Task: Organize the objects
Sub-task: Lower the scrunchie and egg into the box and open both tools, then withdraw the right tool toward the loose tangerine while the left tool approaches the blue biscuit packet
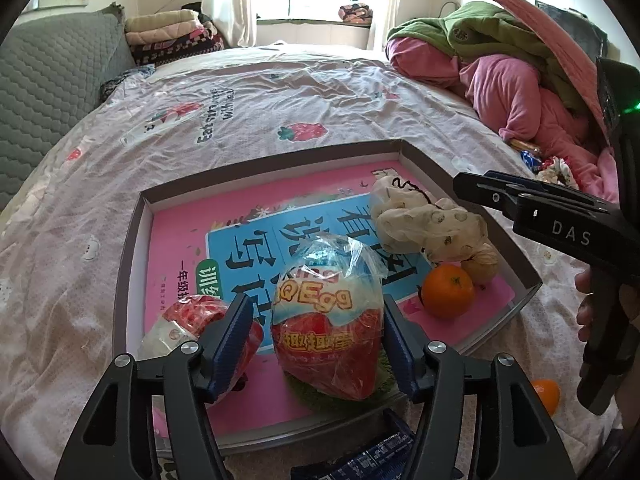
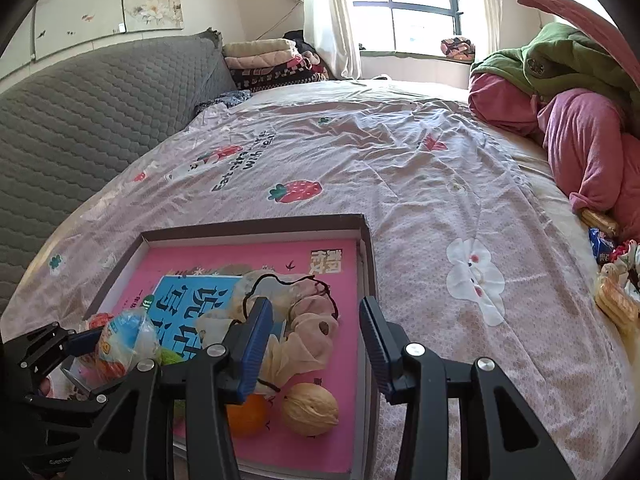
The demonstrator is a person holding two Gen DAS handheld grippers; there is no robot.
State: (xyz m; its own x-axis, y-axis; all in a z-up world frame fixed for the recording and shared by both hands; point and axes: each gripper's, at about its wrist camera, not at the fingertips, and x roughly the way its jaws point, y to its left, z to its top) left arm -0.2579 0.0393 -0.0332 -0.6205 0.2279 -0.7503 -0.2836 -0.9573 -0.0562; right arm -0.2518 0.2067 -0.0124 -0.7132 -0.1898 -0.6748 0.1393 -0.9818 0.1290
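The setting is a bedroom: a bed (image 2: 420, 168) under a pale sheet printed with strawberries, a grey quilted headboard (image 2: 80, 120) at the left, a window (image 2: 420, 0) at the far end, and a heap of pink and green bedding (image 1: 520, 80) at the right.

A shallow box (image 1: 132, 248) lies on the near part of the bed. A pink book (image 1: 180, 232) with a blue panel covers its floor (the characters on the cover read upside down from both cameras).

Contents of the box:
- A wrapped toy egg (image 1: 328, 320) stands upright near the near edge.
- A second egg (image 1: 208, 320) lies to its left, partly behind the left gripper's finger.
- A cloth pouch (image 1: 424, 224) with a black drawstring lies toward the far right.
- An orange (image 1: 448, 290) and a walnut (image 1: 484, 266) sit together just near of the pouch, touching or nearly so.

A second orange (image 1: 546, 394) rests on the sheet outside the box, at the near right.

Left gripper (image 1: 316, 324): released. Its blue pads flank the upright egg with a gap visible on each side; the egg stands on the book.

Right gripper (image 2: 316, 344): released, nothing between its pads. It hangs over the right edge of the box, above the pouch, orange and walnut. A hand (image 1: 588, 308) grips its handle.

Snack packets (image 2: 612, 300) lie on the sheet at the far right, well apart from the box.
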